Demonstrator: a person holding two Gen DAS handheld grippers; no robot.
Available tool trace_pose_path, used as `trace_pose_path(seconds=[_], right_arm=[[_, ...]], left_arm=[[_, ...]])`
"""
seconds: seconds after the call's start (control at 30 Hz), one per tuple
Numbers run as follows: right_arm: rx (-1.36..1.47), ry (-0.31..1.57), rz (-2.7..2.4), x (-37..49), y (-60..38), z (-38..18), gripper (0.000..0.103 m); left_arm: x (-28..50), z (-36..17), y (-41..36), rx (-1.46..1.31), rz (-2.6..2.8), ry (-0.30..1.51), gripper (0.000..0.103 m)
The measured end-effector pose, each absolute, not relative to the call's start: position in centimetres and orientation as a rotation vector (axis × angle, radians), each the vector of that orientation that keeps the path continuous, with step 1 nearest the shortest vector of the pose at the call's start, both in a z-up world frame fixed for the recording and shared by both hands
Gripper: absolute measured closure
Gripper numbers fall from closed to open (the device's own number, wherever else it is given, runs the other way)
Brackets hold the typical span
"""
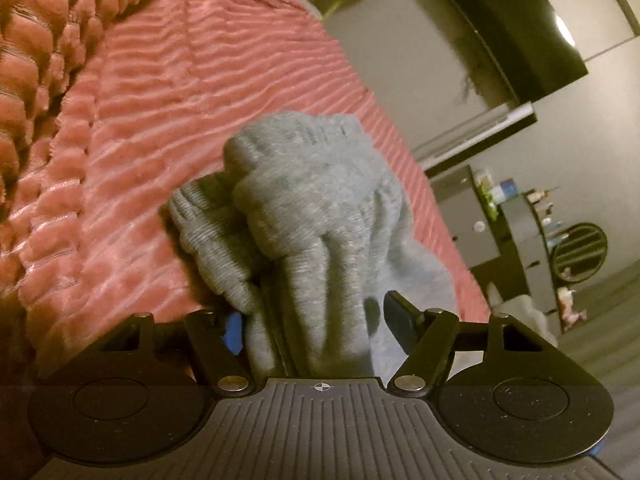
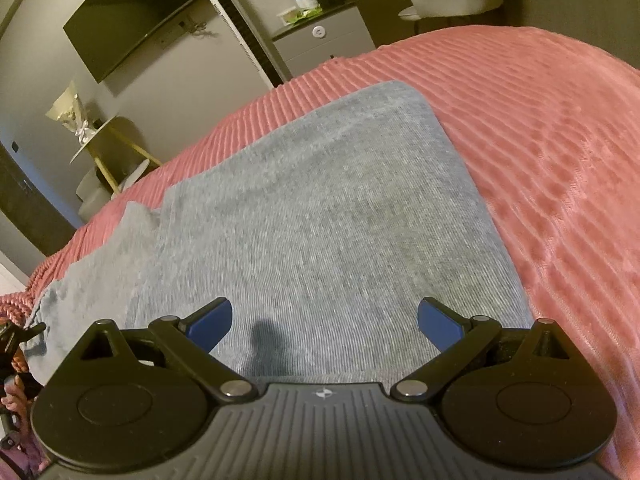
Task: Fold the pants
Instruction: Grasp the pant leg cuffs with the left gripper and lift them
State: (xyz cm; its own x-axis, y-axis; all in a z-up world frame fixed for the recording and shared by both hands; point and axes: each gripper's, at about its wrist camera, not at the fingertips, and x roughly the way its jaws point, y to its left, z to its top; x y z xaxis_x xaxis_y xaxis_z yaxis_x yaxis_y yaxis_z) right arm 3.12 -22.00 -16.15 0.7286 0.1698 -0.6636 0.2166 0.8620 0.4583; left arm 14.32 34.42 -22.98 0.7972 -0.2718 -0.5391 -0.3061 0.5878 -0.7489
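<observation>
Grey knit pants (image 2: 320, 208) lie spread flat on a pink ribbed bedspread (image 2: 540, 140). In the left wrist view a bunched part of the pants with a ribbed band (image 1: 312, 216) fills the space between the fingers of my left gripper (image 1: 316, 320). The fingers stand fairly wide apart with the thick bunch of cloth between them, lifted above the bedspread (image 1: 180, 100). My right gripper (image 2: 325, 322) is open and empty, hovering just over the flat grey cloth near its close edge.
A wall TV (image 2: 132, 20), a grey drawer unit (image 2: 328, 40) and a small round side table (image 2: 100, 136) stand beyond the bed. A textured pink pillow (image 1: 28, 80) lies at the left. A shelf with small items (image 1: 532, 224) stands past the bed edge.
</observation>
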Motion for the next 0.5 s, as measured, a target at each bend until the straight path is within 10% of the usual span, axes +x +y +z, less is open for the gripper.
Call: trace_pose_path(seconds=[0.1, 0.27, 0.5], right_arm=[[0.530, 0.764, -0.027, 3.1, -21.9, -16.2, 0.004], [0.520, 0.766, -0.029, 3.1, -21.8, -16.2, 0.004], [0.515, 0.764, -0.033, 3.1, -21.7, -16.1, 0.004]], left_arm=[[14.4, -23.2, 34.9, -1.020, 0.007, 0.663, 0.029], [14.4, -23.7, 35.1, -0.989, -0.029, 0.658, 0.068], [14.6, -24.2, 34.8, -0.970, -0.030, 0.663, 0.056]])
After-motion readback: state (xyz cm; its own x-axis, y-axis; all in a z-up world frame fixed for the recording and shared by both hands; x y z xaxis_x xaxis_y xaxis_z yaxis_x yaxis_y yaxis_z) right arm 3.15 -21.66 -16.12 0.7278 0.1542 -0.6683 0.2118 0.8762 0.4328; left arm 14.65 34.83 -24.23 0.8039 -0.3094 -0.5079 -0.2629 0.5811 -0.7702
